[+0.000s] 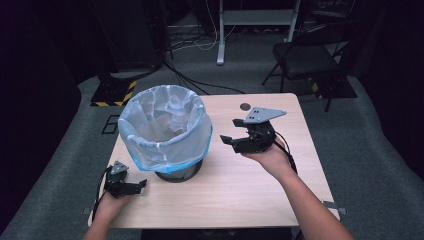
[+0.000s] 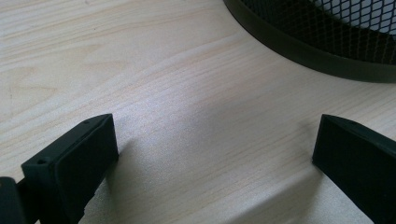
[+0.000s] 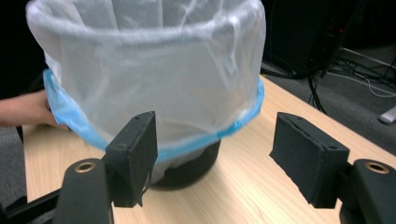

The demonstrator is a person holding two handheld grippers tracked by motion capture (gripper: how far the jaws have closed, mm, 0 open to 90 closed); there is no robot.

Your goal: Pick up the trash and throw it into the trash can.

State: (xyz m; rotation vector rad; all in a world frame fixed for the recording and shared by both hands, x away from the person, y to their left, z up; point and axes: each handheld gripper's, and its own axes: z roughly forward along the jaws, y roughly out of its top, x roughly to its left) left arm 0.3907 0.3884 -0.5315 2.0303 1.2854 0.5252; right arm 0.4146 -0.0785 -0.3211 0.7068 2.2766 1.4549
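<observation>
Two sets of jaws stand apart and empty, and your right gripper (image 1: 239,134) is nearer the black mesh bin lined with a translucent white, blue-hemmed bag (image 1: 165,131), at its nine o'clock on the pale wood worktop (image 1: 240,190).

The setting reads as a lab or recording studio rather than a home. A small pale wood counter (image 1: 235,185) stands alone in the middle of grey carpet (image 1: 360,150), with dark, curtain-like surroundings closing it in on both sides. Loose cables (image 1: 195,80) run across the floor toward the white leg of a desk (image 1: 220,35) at the back. A black folding chair (image 1: 305,57) stands empty behind the counter, and a black block edged with yellow-and-black hazard stripes (image 1: 114,93) sits on the carpet. Square markings (image 1: 110,124) are laid out on the floor beside the counter.
</observation>
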